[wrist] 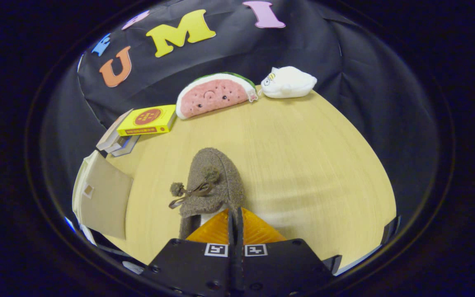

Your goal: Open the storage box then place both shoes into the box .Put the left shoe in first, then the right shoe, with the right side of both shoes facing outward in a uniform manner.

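claw (235, 218) pinched together on the fuzzy shoe's (215, 181) heel edge.

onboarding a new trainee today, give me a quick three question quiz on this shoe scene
1. True or false: the tongs are closed together on the rear edge of the brown fuzzy shoe.
2. Multiple choice: what lies right beside the watermelon plush at the far edge of the table? A) a white plush B) a mug C) a second shoe
3. Fill in: the yellow book rests on top of a ____ of other books.

Key: 1 true; 2 A; 3 stack
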The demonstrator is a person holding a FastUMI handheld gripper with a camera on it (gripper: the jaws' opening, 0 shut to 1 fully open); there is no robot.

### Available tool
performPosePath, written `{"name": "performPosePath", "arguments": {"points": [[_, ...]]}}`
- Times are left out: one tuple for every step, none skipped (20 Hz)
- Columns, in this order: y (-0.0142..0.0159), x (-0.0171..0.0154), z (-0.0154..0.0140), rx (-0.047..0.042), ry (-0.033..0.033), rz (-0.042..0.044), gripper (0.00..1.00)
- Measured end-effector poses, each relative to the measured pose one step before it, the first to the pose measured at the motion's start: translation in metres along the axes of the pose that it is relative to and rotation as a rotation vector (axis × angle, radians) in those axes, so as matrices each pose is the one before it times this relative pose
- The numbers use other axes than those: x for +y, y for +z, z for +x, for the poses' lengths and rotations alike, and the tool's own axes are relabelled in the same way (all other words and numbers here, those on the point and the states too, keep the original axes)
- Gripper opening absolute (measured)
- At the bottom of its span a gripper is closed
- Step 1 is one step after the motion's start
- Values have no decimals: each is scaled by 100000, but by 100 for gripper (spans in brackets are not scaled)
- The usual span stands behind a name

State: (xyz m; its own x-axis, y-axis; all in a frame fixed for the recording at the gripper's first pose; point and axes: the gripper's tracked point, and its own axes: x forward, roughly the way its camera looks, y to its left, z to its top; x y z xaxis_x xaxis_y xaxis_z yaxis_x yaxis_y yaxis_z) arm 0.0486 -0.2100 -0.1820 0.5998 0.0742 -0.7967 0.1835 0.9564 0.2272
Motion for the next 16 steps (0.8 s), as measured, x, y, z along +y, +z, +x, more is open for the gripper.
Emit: {"name": "performPosePath", "arguments": {"points": [[320, 1597, -846, -1495, 1102, -660, 0], [387, 1723, -828, -1806, 888, -859, 0], [487, 1814, -820, -2069, 769, -1104, 0], [403, 1956, -804, -1834, 1140, -931, 0], [463, 1973, -656, -1840, 1421, -289, 0], [452, 2208, -635, -2054, 1523, -541, 0], [477, 2340, -630, -2381, 1805, 5, 0], [367, 2222, -395, -2117, 1622, 116, 0], [163, 2277, -225, -1752, 1457, 74, 0], [-53, 2312, -39, -1412, 1300, 142, 0], [-116, 1957, 56, -765, 1339, 182, 0], [-217, 2318, 192, -661, 1979, 637, 0], [-109, 1936, 162, -331, 2248, 1049, 0], [-239, 2165, 274, -125, 3094, 1497, 0], [-231, 1593, 306, 73, 2230, 1285, 0], [-437, 1639, 453, 382, 2086, 1111, 0]]}}
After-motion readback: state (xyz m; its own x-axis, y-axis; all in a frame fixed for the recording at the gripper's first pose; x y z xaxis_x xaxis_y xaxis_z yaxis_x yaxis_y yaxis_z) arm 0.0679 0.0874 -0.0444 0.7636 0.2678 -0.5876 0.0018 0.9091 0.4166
